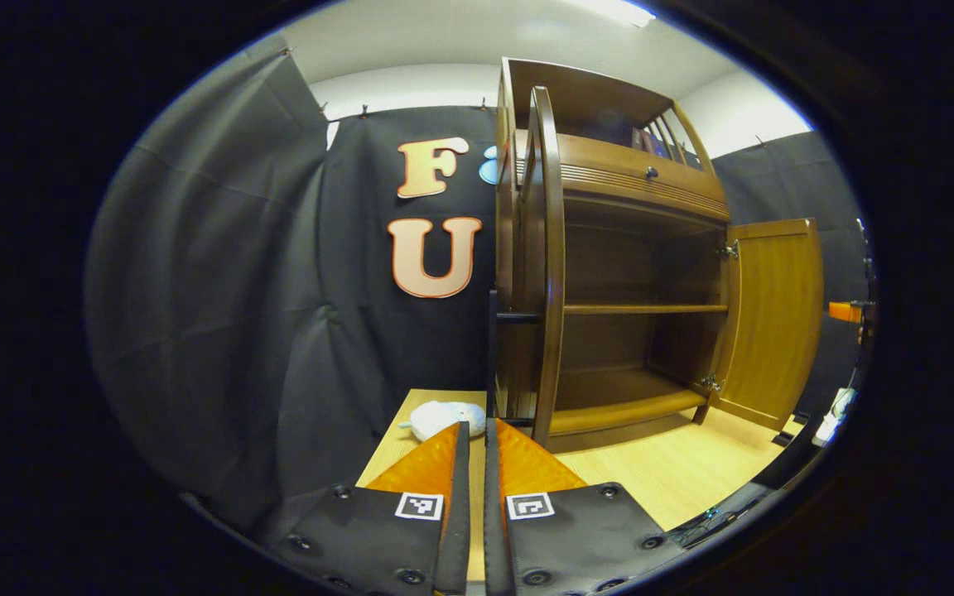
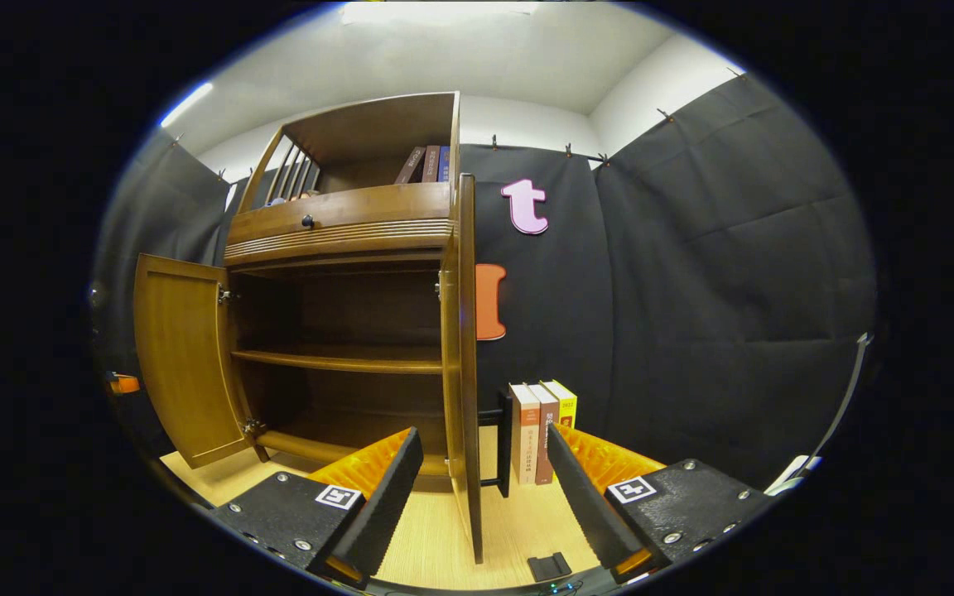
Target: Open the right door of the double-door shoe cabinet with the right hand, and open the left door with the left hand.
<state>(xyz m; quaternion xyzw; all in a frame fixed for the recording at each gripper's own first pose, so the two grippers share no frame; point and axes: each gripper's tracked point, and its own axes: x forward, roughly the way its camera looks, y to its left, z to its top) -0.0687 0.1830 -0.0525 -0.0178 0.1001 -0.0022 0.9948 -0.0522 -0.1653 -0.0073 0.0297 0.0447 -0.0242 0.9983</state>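
The wooden shoe cabinet (image 1: 643, 248) stands on a light table with both doors swung out and its shelves bare. In the left gripper view the left door (image 1: 549, 265) is edge-on, and its black bar handle (image 1: 492, 356) rises just past my left gripper (image 1: 478, 424). That gripper's fingers are together and hold nothing. The right door (image 1: 775, 314) hangs wide open farther off. In the right gripper view the right door (image 2: 466, 356) is edge-on, and it and its black handle (image 2: 503, 439) stand between the spread fingers of my right gripper (image 2: 484, 430), untouched. The left door (image 2: 183, 356) stands open at the far side.
A white plush toy (image 1: 444, 418) lies on the table (image 1: 676, 472) left of the cabinet. Three upright books (image 2: 539, 430) stand to its right, with a small black object (image 2: 549, 567) near the front edge. More books (image 2: 427, 164) sit on the top shelf above a knobbed drawer (image 2: 307, 221).
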